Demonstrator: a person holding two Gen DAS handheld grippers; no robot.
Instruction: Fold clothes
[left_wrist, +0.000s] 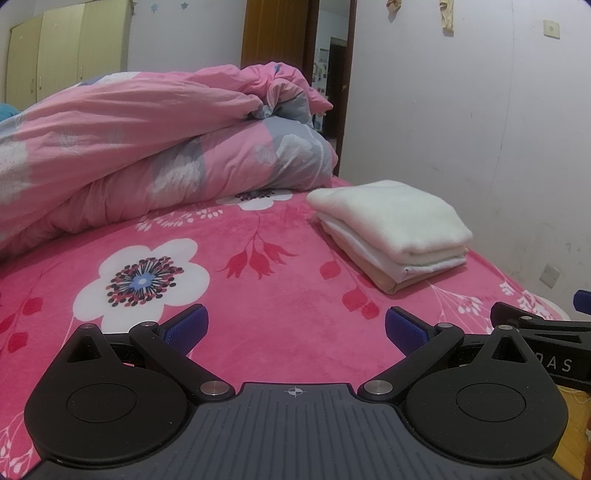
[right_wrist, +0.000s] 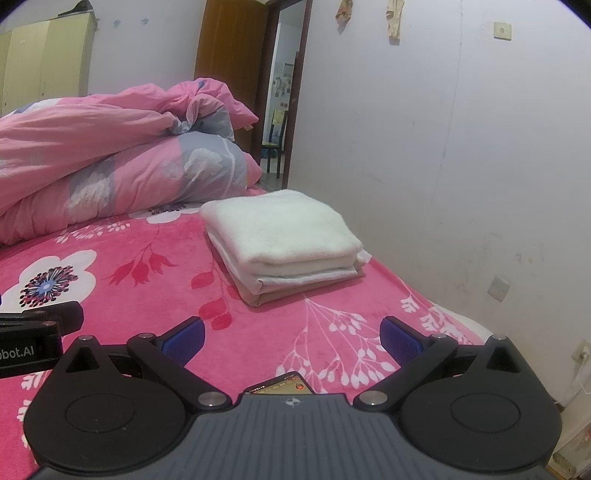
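Note:
A stack of folded clothes, white on top and beige at the bottom, lies on the pink flowered bed near the wall. It also shows in the right wrist view. My left gripper is open and empty, low over the bed, short of the stack. My right gripper is open and empty, also in front of the stack. Each gripper's body shows at the edge of the other's view: the right one, the left one.
A bunched pink and grey quilt fills the back left of the bed. A white wall runs along the right side. A phone lies on the bed under my right gripper. An open doorway is behind.

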